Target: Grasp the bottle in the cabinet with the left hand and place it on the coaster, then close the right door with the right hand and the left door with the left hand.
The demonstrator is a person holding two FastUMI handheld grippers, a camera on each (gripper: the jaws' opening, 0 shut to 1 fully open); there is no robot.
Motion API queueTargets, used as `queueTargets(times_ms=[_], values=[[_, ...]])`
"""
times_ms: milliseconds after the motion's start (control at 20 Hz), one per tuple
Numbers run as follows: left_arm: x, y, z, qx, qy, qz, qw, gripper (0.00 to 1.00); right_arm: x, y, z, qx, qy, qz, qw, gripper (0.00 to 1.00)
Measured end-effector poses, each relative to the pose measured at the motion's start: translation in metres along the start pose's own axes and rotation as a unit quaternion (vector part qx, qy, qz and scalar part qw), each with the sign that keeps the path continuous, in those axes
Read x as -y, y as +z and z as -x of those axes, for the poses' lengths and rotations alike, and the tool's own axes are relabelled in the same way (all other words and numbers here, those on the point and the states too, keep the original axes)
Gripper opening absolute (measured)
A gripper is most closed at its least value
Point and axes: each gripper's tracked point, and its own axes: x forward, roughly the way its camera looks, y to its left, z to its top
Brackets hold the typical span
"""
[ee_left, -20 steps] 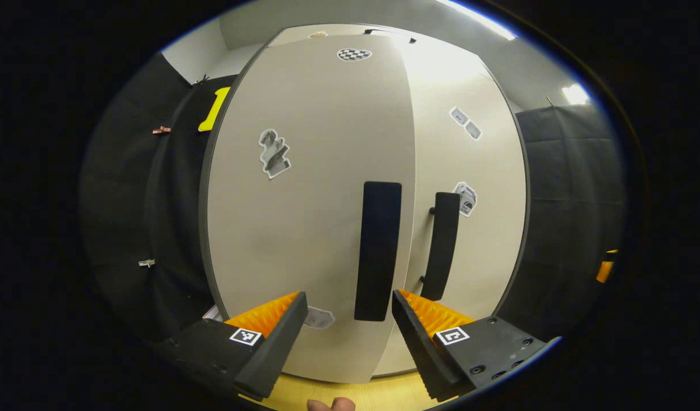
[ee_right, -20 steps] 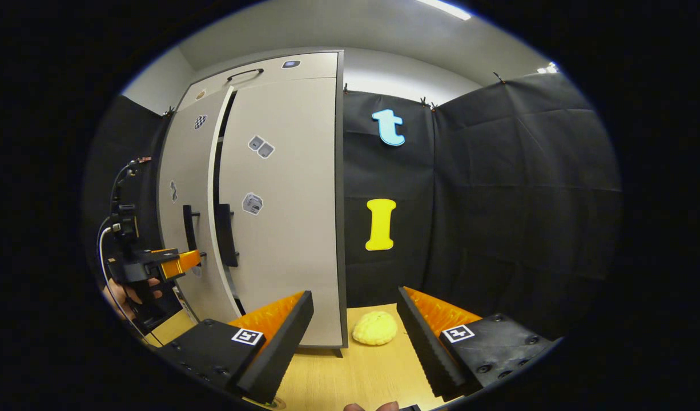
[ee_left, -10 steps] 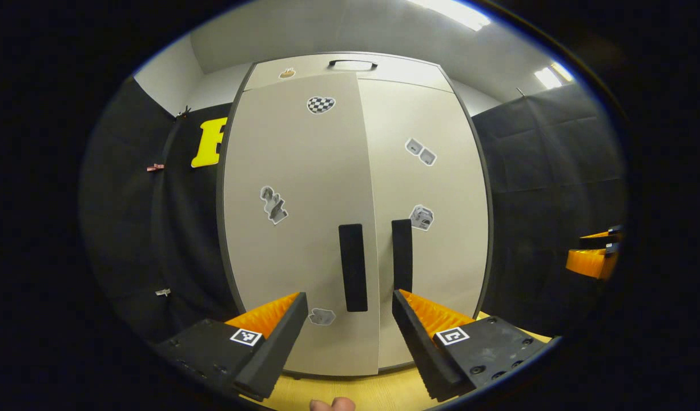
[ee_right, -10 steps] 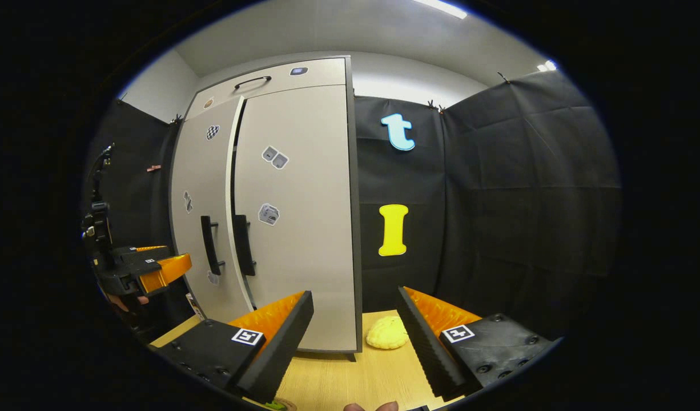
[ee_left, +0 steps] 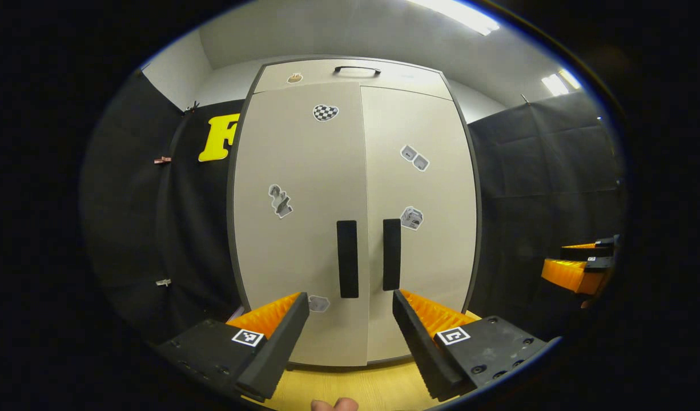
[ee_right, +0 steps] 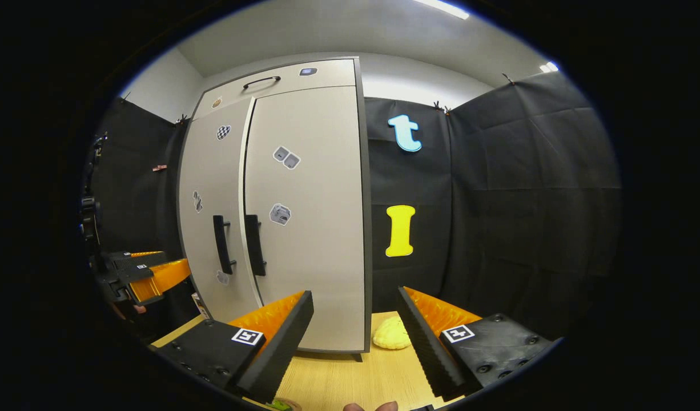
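Booth: black cloth walls on both sides of a tall pale cabinet (ee_left: 355, 217), which stands on a light wooden tabletop (ee_right: 350, 382).
Left door (ee_left: 298, 228): flush with the cabinet front in the left gripper view, its dark vertical handle (ee_left: 347, 258) close to the centre seam.
Right door (ee_left: 421, 228): also flush, its handle (ee_left: 391, 254) just beside the other; in the right gripper view (ee_right: 307, 217) only a thin seam runs between the two doors.
Top panel: a small dark handle (ee_left: 357, 69) above both doors.
Stickers: several small ones are scattered over both door faces.
Bottle: I cannot tell where it is; a sliver of something round and greenish (ee_right: 281, 405) sits at the bottom edge of the right gripper view, too cut off to identify.
Yellow lump (ee_right: 391, 333): on the tabletop at the cabinet's right foot, just beyond the right gripper's fingers.
Left gripper (ee_left: 350, 337): jaws wide apart and empty, facing the door handles, apart from the doors; seen from the side in the right gripper view (ee_right: 156, 274), off the cabinet's left.
Right gripper (ee_right: 354, 337): jaws wide, empty, over the tabletop, off the cabinet's right corner; at the far right of the left gripper view (ee_left: 578, 268).
Open room: bare tabletop in front of the cabinet base and between the two grippers.
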Motion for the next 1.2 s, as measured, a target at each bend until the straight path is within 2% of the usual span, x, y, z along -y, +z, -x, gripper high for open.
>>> queueTargets(times_ms=[1200], values=[[-0.014,0.006,0.005,0.012,0.031,-0.006,0.999,0.94,-0.01,-0.001,-0.005,0.001,0.014,0.006,1.0,0.98]])
